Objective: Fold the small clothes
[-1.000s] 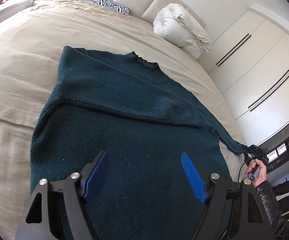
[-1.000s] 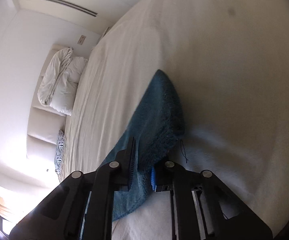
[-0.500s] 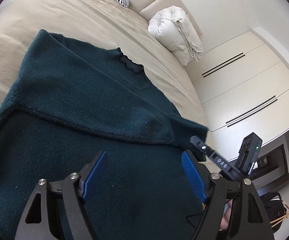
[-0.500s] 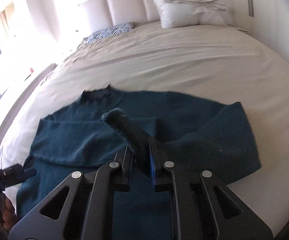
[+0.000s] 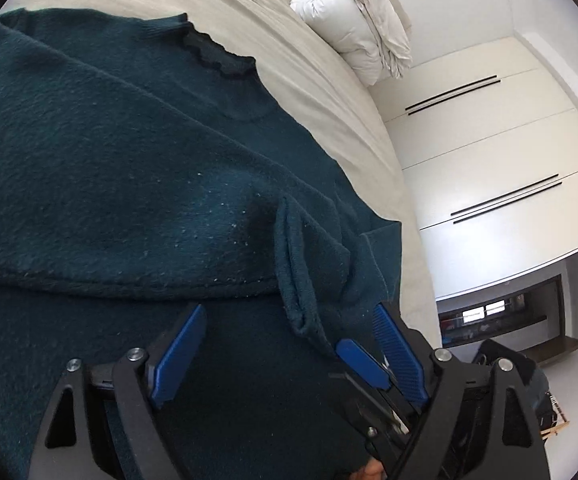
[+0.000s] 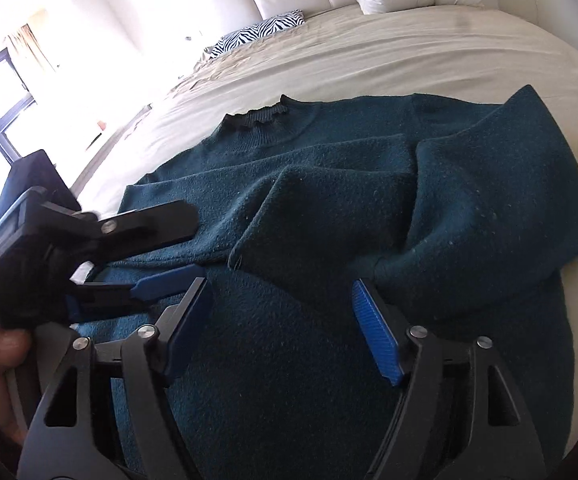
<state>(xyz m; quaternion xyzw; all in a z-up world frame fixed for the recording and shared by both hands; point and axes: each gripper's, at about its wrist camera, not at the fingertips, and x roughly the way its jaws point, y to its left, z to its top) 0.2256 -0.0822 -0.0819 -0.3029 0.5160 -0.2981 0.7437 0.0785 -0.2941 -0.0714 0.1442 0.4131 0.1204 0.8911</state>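
Beige sheets cover the big bed (image 6: 429, 56) that fills my two camera views, with a white folded duvet (image 5: 353, 20) at 1 o'clock in the left view and a zebra pillow (image 6: 261, 34) at 11 o'clock in the right view. White cupboard doors (image 5: 489, 152) stand at 3 o'clock in the left view. My dark green sweater (image 5: 109, 168) lies flat on the bed and takes up most of both views. Its frilly dark collar (image 6: 261, 116) points toward the headboard at 12 o'clock. Both sleeves are folded in across the body, and the right sleeve's cuff (image 5: 295, 272) lies near the middle of the left view. My left gripper (image 5: 289, 356) sits low over the sweater with its blue pads wide apart, holding nothing. My right gripper (image 6: 281, 320) is also spread wide over the lower body of the sweater and grips nothing. In the right view, I see the left gripper at 9 o'clock, close beside the right one. In the left view, one blue pad of the right gripper pokes in at 5 o'clock.
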